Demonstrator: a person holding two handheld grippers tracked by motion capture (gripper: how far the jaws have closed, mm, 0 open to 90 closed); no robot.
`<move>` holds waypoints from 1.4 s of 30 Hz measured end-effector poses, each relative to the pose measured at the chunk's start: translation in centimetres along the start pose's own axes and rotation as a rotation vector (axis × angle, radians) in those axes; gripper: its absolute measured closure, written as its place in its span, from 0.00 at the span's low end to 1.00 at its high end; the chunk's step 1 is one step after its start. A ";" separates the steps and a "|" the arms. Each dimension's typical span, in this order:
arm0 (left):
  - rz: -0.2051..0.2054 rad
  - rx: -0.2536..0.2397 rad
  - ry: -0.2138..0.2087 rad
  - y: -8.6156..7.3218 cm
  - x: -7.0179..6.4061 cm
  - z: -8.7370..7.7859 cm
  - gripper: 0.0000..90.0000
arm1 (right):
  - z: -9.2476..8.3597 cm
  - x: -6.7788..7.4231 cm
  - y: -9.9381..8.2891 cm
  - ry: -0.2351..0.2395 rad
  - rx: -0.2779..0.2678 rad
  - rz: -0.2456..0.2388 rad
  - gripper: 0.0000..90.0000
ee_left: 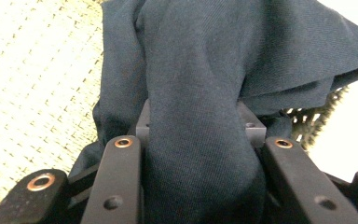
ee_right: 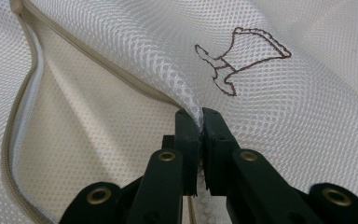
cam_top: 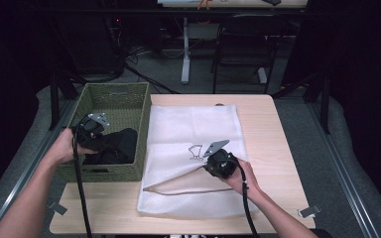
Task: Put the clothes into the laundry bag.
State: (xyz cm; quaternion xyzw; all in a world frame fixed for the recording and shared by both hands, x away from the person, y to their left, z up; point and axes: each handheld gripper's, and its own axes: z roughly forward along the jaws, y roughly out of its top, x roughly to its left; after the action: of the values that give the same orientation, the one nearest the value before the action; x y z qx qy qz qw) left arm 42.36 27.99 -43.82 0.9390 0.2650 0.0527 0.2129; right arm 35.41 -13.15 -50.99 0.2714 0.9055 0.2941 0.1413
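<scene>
A white mesh laundry bag (cam_top: 193, 148) lies flat on the wooden table, its zipped mouth gaping toward the front. My right gripper (ee_right: 200, 123) is shut on the upper edge of the white mesh laundry bag (ee_right: 284, 107) and lifts it, just below a brown stitched emblem (ee_right: 240, 58). In the high view that right gripper (cam_top: 212, 159) sits at the bag's middle. A dark navy garment (cam_top: 115, 146) lies in the green woven basket (cam_top: 114, 96) at the left. My left gripper (cam_top: 93, 138) is over the basket, and the dark navy garment (ee_left: 196, 93) is bunched between its jaws.
The basket's woven floor (ee_left: 32, 74) shows pale beside the cloth. Bare tabletop (cam_top: 268, 129) runs along the bag's right side and the front edge. Beyond the table stand a chair (cam_top: 243, 44) and a desk leg (cam_top: 185, 49) on a dark floor.
</scene>
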 end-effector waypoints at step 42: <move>0.064 -0.006 0.081 2.3 -3.7 -9.1 0.71 | 0.0 0.0 0.0 -0.002 0.004 0.004 0.96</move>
State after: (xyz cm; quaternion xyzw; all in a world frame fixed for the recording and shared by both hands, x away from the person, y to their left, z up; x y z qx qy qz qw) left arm 38.35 27.64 -34.51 0.9434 0.2430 0.0983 0.2031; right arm 35.45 -13.14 -50.95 0.2739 0.9052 0.2925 0.1411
